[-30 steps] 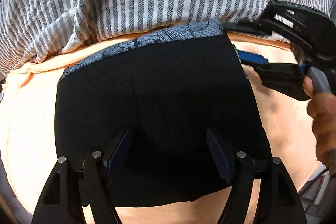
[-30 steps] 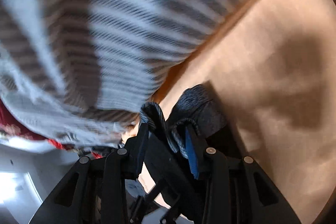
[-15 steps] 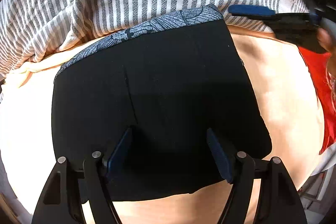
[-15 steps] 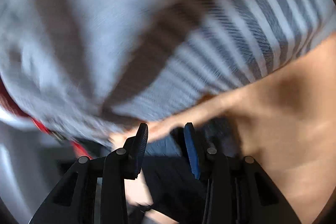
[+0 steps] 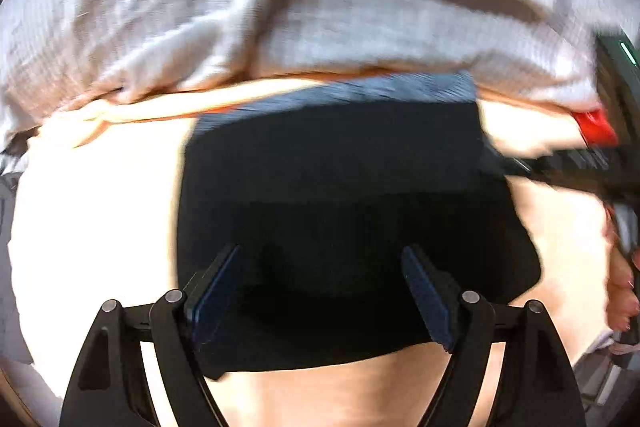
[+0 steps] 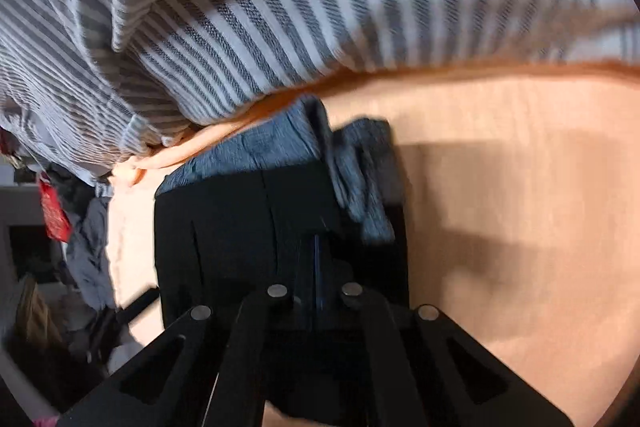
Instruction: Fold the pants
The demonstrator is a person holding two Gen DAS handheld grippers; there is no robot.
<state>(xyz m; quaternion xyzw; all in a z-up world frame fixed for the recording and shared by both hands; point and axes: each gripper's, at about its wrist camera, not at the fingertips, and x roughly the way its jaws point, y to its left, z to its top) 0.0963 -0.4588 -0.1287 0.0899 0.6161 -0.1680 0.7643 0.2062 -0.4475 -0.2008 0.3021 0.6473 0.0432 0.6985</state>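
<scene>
With the left tool [image 5: 320, 291] spread wide above the folded black pants [image 5: 340, 195] and the right tool [image 6: 316, 267] closed empty, flatten gently, avoiding the waistband.

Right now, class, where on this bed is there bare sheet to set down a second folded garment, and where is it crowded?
Bare peach sheet lies right of the black pants in the right wrist view, bordered above by the striped blanket. Another bare patch lies on the pants' opposite side in the left wrist view. The strip between waistband and blanket is crowded.
</scene>
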